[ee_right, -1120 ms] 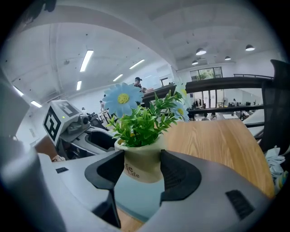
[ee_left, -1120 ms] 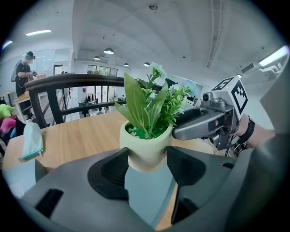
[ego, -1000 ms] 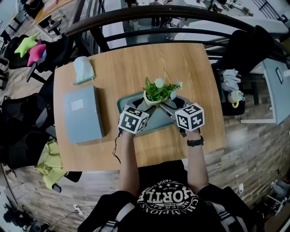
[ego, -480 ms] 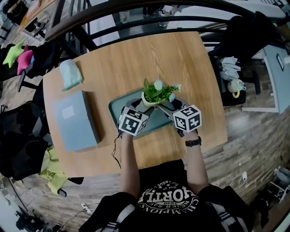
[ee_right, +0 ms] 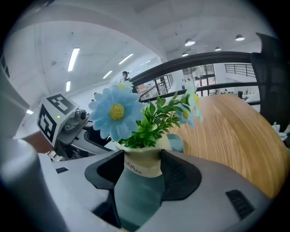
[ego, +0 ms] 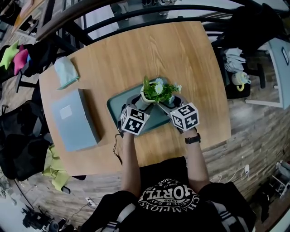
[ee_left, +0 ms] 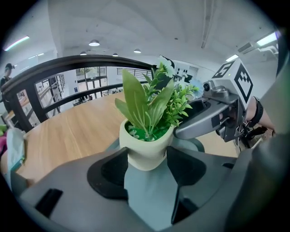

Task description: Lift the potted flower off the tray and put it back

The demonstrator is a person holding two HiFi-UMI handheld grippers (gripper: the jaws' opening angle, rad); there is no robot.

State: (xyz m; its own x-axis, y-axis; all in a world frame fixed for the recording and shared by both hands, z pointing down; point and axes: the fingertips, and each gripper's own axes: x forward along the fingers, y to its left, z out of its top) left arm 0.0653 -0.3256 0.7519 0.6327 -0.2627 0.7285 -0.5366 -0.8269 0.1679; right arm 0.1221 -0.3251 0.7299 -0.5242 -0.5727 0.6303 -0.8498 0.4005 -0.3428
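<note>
The potted flower (ego: 151, 96) is a cream pot with green leaves and pale blue blooms, low over the teal tray (ego: 117, 105) in the head view. I cannot tell if its base touches the tray. My left gripper (ego: 139, 103) clamps the pot (ee_left: 146, 150) from the left, both pads against its sides. From the right, my right gripper (ego: 164, 104) clamps the same pot (ee_right: 142, 164). Each gripper view shows the other gripper's marker cube beyond the plant, and tray surface below the jaws.
The tray lies mid-table on the wooden table (ego: 190, 59). A grey-blue box (ego: 74, 118) and a pale teal cloth (ego: 65, 71) sit to the left. A dark railing (ego: 136, 13) runs past the far edge. A side table with a mug (ego: 240, 80) stands right.
Both grippers have come down together with the pot held between them, bringing it closer to the tray. The jaws have kept their width.
</note>
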